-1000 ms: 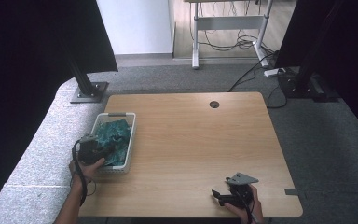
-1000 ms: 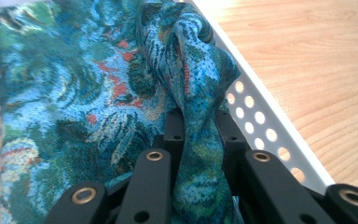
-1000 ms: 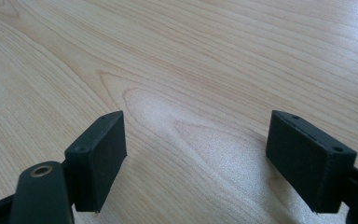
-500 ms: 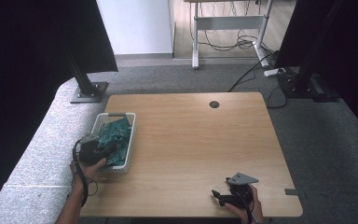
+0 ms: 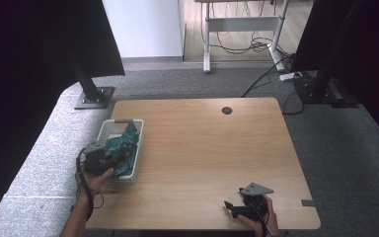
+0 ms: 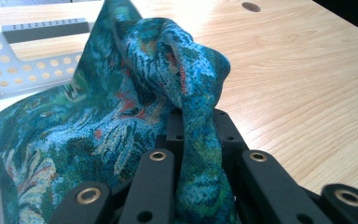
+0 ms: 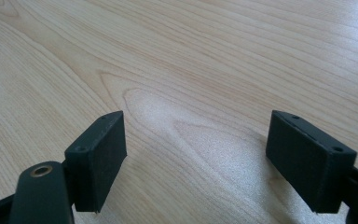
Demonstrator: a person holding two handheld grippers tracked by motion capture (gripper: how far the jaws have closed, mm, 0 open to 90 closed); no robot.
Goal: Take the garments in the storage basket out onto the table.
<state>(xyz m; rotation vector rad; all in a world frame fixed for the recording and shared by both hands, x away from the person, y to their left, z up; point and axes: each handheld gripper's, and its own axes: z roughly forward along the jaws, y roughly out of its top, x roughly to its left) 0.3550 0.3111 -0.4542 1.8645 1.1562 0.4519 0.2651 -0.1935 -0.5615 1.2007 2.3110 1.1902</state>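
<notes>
Since a second ago: left tongs (image 5: 109,157) raised slightly off the basket's near end, patterned teal cloth (image 5: 123,145) drawn up with them, a fold bunched higher above the white basket (image 5: 111,127). Right tongs (image 5: 237,207) unmoved at the near right edge of the desk (image 5: 217,148).

Left tongs clamped on a twisted fold of the cloth (image 6: 186,93), fabric pinched between the black jaws; rest of the cloth draped in the basket (image 6: 9,60) at the desk's left edge. Right tongs (image 7: 196,158) spread wide apart over bare wood, nothing between them.

Counted: one cloth, one basket, two tongs, one desk.
</notes>
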